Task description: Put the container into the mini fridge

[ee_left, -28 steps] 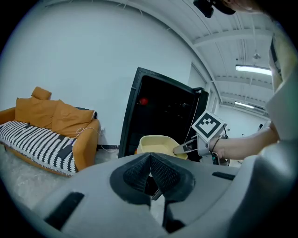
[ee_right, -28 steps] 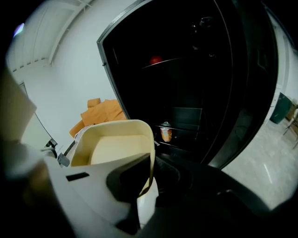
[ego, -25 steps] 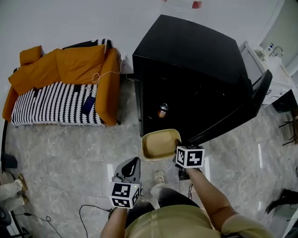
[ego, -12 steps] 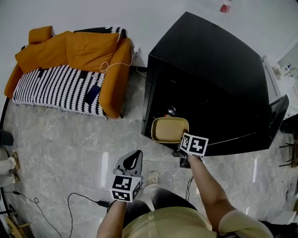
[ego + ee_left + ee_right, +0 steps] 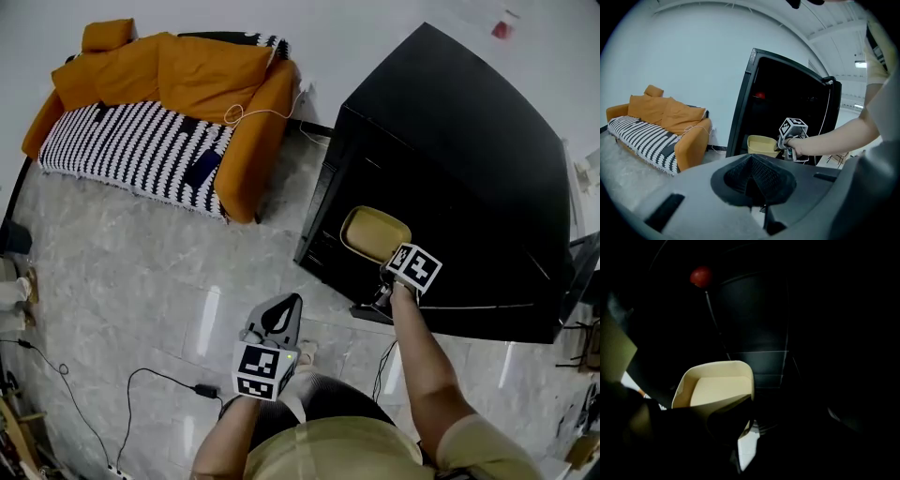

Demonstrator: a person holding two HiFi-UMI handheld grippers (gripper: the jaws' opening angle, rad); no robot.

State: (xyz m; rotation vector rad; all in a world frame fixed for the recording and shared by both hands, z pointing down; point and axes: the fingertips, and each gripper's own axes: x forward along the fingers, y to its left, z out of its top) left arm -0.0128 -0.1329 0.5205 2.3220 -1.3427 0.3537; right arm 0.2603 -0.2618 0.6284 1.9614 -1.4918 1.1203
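At the open front of the mini fridge (image 5: 450, 159) | right gripper (image 5: 389, 265) clamped on near rim of container (image 5: 373, 232), held at the opening | left gripper (image 5: 289, 306) closed, empty | I'd keep it level and seat it flat before releasing

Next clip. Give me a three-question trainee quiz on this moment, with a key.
1. True or false: the left gripper holds the container.
2. Where is the container? A. on the sofa; B. at the open front of the mini fridge, held by the right gripper; C. on the floor.
3. Fill in: the small round thing high inside the fridge is coloured ____.
Key: 1 false, its jaws are shut on nothing; 2 B; 3 red.
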